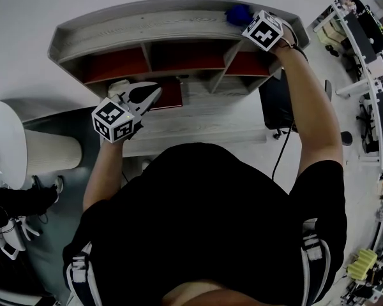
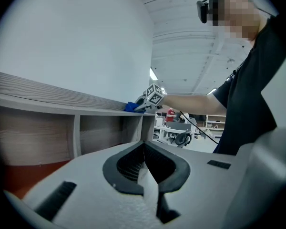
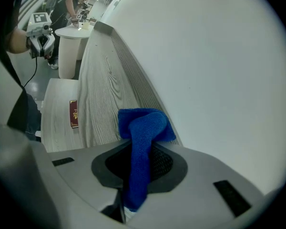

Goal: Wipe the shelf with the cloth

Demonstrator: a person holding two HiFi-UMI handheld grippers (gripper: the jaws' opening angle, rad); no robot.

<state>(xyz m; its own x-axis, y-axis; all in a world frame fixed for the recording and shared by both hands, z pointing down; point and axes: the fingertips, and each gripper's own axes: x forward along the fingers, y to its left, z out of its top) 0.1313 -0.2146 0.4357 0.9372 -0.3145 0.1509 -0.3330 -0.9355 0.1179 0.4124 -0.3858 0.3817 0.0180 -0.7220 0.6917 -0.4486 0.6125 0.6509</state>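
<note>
Cloth blue, bunched in right claw.

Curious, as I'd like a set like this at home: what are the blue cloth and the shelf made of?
The cloth looks like microfibre or terry: fuzzy, matte blue, hanging limp. The shelf looks like pale wood or wood-look laminate, matte, with grey grain lines; which of the two I cannot tell.

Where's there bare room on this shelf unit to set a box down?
The top shelf is bare leftward from the cloth in the right tool. The lower board is free right of the red booklet, crowded around the left tool.
</note>
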